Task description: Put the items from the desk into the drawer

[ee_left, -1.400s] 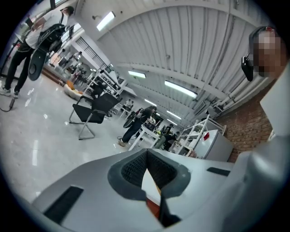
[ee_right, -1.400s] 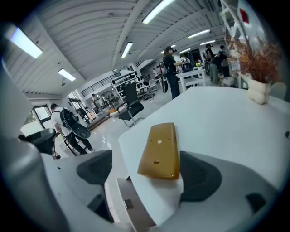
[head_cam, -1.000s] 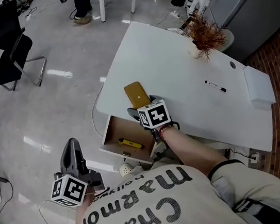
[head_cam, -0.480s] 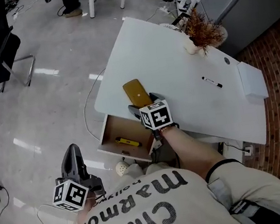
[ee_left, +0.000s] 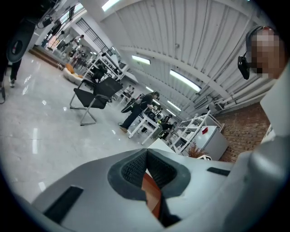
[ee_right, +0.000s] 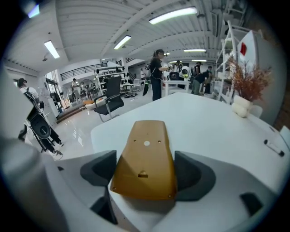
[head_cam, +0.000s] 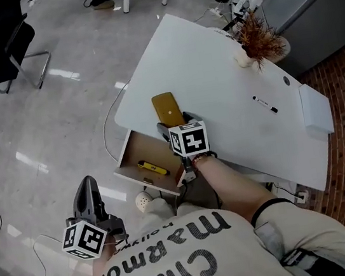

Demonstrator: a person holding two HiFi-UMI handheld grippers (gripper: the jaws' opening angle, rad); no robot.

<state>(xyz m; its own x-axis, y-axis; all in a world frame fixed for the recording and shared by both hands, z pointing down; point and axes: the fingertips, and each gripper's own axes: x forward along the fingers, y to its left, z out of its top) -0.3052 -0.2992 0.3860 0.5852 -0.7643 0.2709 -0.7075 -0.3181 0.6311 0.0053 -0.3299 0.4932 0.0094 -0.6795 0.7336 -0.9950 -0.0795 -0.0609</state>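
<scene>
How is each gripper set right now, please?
Left gripper: shut, empty.
Right gripper: open, jaws just closing around the tan plate, not yet gripping.

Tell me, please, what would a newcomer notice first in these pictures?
An ochre plate lies at the edge of the white desk, between the jaws of the right tool, which have just been closing around it. Under that edge the drawer stands open with a yellow item inside. A dried plant stands at the far side.

Drawer (head_cam: 137,153) runs partly under the counter (head_cam: 213,64), its right end behind an arm (head_cam: 230,180); the yellow thing (head_cam: 152,166) inside and the counter's stick (head_cam: 274,110) are too small to tell.
</scene>
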